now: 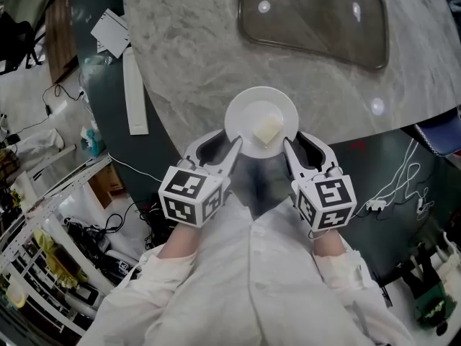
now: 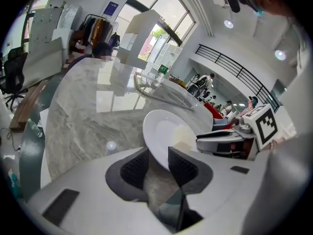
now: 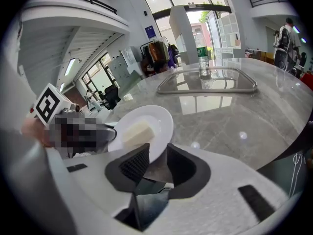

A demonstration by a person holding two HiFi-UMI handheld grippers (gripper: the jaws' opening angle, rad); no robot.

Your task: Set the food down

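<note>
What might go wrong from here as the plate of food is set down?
The left gripper and right gripper pinch only the near rim of the plate, so it may tilt and the food block could slide. The plate is close to the edge of the marble table; released there, it might tip off.

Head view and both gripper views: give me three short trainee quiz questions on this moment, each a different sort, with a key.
1. True or false: the white plate carries two pieces of food.
2. Whose jaws have the plate's rim between them? A: left gripper only. B: right gripper only. C: both.
3. Fill in: beyond the plate, a ___ lies on the marble table.
Key: 1 false, one pale block; 2 C; 3 tray.
</note>
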